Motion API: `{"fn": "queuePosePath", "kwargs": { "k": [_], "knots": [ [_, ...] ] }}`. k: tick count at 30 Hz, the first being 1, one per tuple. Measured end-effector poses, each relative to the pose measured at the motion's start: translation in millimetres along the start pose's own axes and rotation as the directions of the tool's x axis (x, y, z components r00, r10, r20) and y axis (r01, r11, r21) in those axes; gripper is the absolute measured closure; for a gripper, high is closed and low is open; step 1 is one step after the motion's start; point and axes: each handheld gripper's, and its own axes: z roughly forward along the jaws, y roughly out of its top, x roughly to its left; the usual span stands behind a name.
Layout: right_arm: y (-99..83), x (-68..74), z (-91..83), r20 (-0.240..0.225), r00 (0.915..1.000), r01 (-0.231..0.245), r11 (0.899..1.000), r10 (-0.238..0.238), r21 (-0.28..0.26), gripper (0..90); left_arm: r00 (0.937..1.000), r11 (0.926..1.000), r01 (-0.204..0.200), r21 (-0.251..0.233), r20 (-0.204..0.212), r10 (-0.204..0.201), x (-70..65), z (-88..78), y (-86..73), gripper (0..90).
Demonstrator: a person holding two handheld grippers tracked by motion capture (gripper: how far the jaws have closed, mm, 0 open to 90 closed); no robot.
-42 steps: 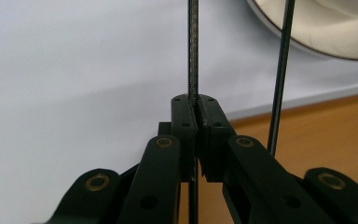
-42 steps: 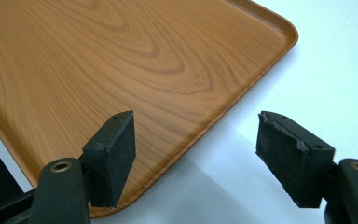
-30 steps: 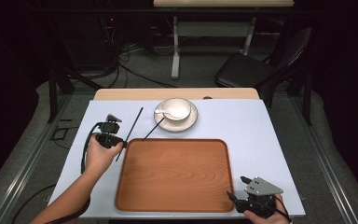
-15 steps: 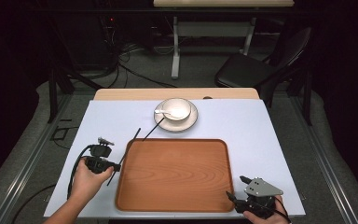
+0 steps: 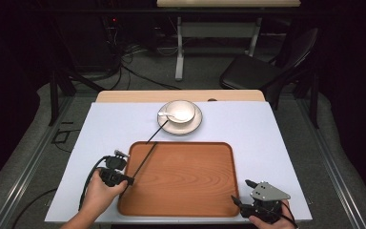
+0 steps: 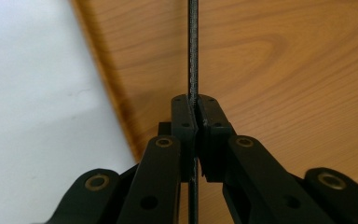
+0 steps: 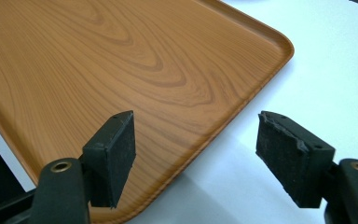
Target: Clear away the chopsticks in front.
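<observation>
Because the black chopstick [image 6: 193, 56] is thin, stiff, light and slippery, the left gripper [image 6: 196, 116], clamped near 1 end, risks it swivelling; the right gripper [image 7: 196, 158] gapes, holding nothing.

This is a recording studio or lab bay, not a home or kitchen. A small wooden desk [image 5: 181, 96] stands alone on grey carpet [image 5: 26, 157], its top covered by a plain pale sheet [image 5: 267, 138] reaching the near edge. The surroundings are blacked out, with light falling only on the desk. Beyond the far edge, loose black cables [image 5: 133, 62] trail over the floor past the metal legs of a second table [image 5: 214, 31], and an empty black chair [image 5: 257, 71] sits off the far right corner. Metal rails [image 5: 336, 167] run along the floor beside the left and right edges, like a rig frame.
</observation>
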Motion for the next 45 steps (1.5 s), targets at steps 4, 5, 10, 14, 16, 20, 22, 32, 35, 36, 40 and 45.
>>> {"fn": "queuePosePath", "kwargs": {
  "k": [4, 5, 10, 14, 16, 20, 22, 32, 35, 36, 40, 45],
  "knots": [
    [-0.1, -0.3, -0.4, -0.003, 1.0000, -0.002, 1.000, 0.002, -0.001, 27.9, 1.0000, 0.9999, -0.006, 0.015, -0.001, 0.006, -5.0, 6.2, 1.6, 86.4],
    [-0.1, -0.3, -0.6, -0.003, 1.0000, -0.003, 1.000, 0.003, -0.002, 27.9, 1.0000, 0.9998, -0.006, 0.019, -0.001, 0.006, -5.6, 7.1, 1.6, 86.4],
    [0.0, -0.4, -0.7, -0.005, 1.0000, -0.004, 1.000, 0.003, -0.004, 27.9, 1.0000, 0.9997, 0.004, 0.023, 0.005, -0.004, -7.3, 9.6, 1.4, 86.2],
    [0.5, -0.1, -1.4, -0.008, 1.0000, -0.001, 1.000, 0.001, -0.015, 27.8, 0.9998, 0.9996, 0.006, 0.026, 0.018, -0.006, -7.1, 10.9, 1.1, 85.4],
    [0.6, 0.0, -1.4, -0.009, 1.0000, -0.001, 1.000, 0.001, -0.017, 27.9, 0.9998, 0.9998, 0.004, 0.022, 0.018, -0.004, -6.9, 11.1, 0.9, 84.3],
    [0.3, -0.2, -1.2, -0.011, 0.9999, -0.004, 1.000, 0.003, -0.015, 27.9, 0.9998, 0.9998, 0.006, 0.019, 0.018, -0.006, -6.5, 10.7, 0.4, 80.2],
    [0.3, -0.3, -1.2, -0.012, 0.9999, -0.005, 1.000, 0.005, -0.016, 27.9, 0.9999, 0.9999, -0.002, 0.015, 0.015, 0.001, -6.0, 9.1, 0.4, 77.4],
    [0.4, -0.3, -0.8, -0.017, 0.9998, -0.008, 1.000, 0.008, -0.015, 27.9, 0.9989, 0.9980, -0.046, -0.043, -0.008, 0.046, -4.3, -7.8, 11.5, 60.7],
    [0.5, -0.1, -0.7, -0.018, 0.9998, -0.011, 1.000, 0.010, -0.015, 27.9, 0.9978, 0.9956, -0.064, -0.069, -0.021, 0.062, -3.7, -14.3, 19.9, 58.1],
    [0.6, -0.3, -0.8, -0.020, 0.9998, -0.010, 1.000, 0.010, -0.012, 27.9, 0.9975, 0.9946, -0.069, -0.078, -0.023, 0.067, -3.3, -17.0, 23.2, 57.0],
    [0.6, -0.1, -0.8, -0.018, 0.9997, -0.014, 1.000, 0.013, -0.018, 27.9, 0.9969, 0.9874, -0.077, -0.138, -0.022, 0.075, -0.6, -27.2, 37.3, 52.9],
    [0.8, -0.3, -0.7, -0.021, 0.9997, -0.016, 1.000, 0.016, -0.018, 27.9, 0.9963, 0.9810, -0.084, -0.175, -0.032, 0.079, 5.1, -35.5, 57.6, 52.8]
  ]
}}
